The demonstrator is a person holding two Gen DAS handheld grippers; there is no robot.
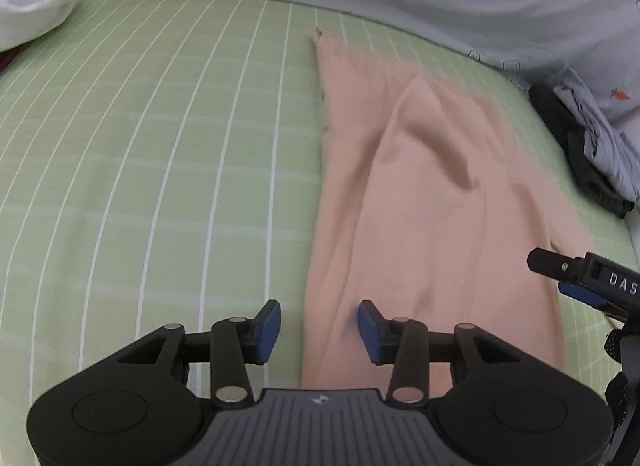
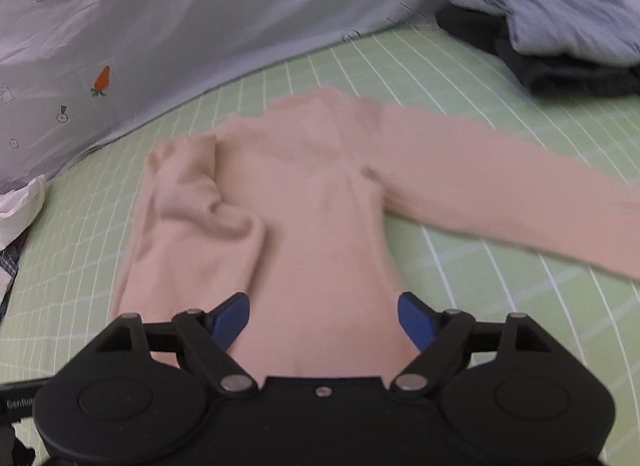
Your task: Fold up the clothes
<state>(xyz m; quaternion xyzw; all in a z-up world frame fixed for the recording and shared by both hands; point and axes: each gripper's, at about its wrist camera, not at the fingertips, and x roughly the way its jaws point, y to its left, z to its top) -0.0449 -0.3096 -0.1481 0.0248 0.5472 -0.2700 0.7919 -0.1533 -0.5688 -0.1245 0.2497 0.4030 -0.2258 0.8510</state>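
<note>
A green checked sheet (image 2: pixel 460 77) is spread beneath a peach top (image 2: pixel 304 193), laid flat at its middle with the hem towards the cameras. One sleeve (image 2: pixel 500 201) is stretched out to the right in the right wrist view; the other (image 2: pixel 192 201) is seen doubled over the body, rumpled. The fabric appears thin, soft and light, so it is judged likely to drape and slip; hold is best taken at the outstretched sleeve and the hem corners. A blue printed quilt (image 2: pixel 168 25) and a dark clothes pile (image 2: pixel 560 53) are seen behind. The right gripper (image 2: pixel 324 322) is spread wide above the hem, nothing clasped. The left gripper (image 1: pixel 319 330) is parted over the top's edge, also released.
</note>
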